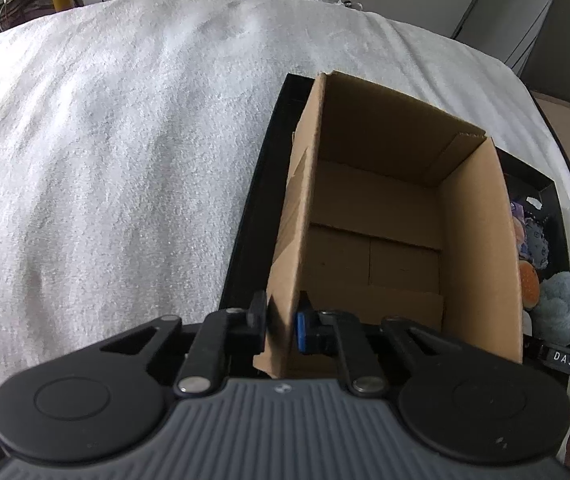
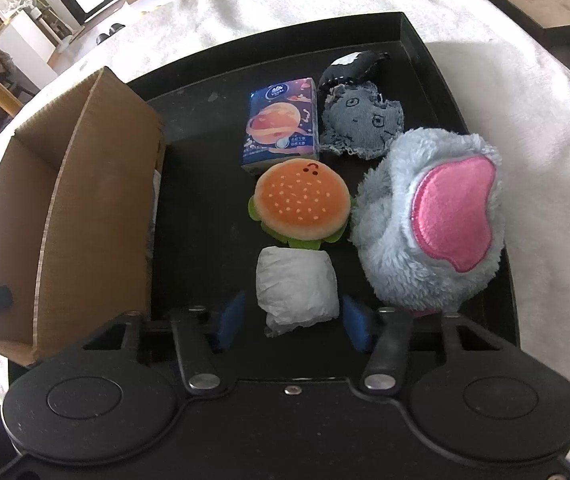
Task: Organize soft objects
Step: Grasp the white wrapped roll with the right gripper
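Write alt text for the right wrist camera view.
Open right gripper straddles a white wrapped bundle on a black tray. Beyond lie a burger plush, tissue pack, denim toy and grey-pink plush; a cardboard box stands left.

Both wrist views close, downward, sharing the cardboard box (image 1: pixel 385 216) (image 2: pixel 85 200).

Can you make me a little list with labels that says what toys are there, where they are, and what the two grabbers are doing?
surface: white blanket
tray: black tray, holds everything
box: cardboard box, empty, at the tray's left
toys: burger plush; fluffy blue plush with pink ear; denim doll
other soft things: tissue pack; white wad
left gripper: shut on the box's wall
right gripper: open, one finger each side of the white wad
in box so far: nothing
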The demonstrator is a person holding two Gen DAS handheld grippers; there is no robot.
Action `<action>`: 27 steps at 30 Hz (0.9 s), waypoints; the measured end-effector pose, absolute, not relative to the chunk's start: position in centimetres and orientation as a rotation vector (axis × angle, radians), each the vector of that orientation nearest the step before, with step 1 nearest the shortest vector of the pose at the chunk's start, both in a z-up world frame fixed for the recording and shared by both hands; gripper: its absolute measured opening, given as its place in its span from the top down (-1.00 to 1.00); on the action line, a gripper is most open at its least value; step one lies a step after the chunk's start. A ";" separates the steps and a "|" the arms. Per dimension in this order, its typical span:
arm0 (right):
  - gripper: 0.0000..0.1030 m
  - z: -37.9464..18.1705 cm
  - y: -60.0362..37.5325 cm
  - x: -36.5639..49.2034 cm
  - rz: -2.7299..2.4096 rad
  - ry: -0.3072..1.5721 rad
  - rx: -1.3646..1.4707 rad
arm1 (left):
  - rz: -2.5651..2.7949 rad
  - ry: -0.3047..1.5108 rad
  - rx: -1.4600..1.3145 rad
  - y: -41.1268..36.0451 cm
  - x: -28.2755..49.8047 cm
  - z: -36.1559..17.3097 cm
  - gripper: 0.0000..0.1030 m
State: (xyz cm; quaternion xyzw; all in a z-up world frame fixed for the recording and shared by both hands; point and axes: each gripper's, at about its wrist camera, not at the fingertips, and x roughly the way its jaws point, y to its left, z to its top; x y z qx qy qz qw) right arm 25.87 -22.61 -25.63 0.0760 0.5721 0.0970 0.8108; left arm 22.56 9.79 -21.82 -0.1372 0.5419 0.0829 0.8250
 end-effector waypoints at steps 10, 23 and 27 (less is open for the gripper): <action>0.18 -23.1 -22.3 24.7 0.248 1.178 0.169 | 0.170 1.133 -0.276 9.7 21.9 -21.0 0.75; 0.18 -18.0 -20.7 23.0 0.291 1.097 0.162 | 0.163 1.157 -0.293 9.9 20.4 -20.1 0.74; 0.18 -16.7 -20.1 22.7 0.303 1.078 0.155 | 0.164 1.164 -0.306 10.1 19.8 -20.0 0.74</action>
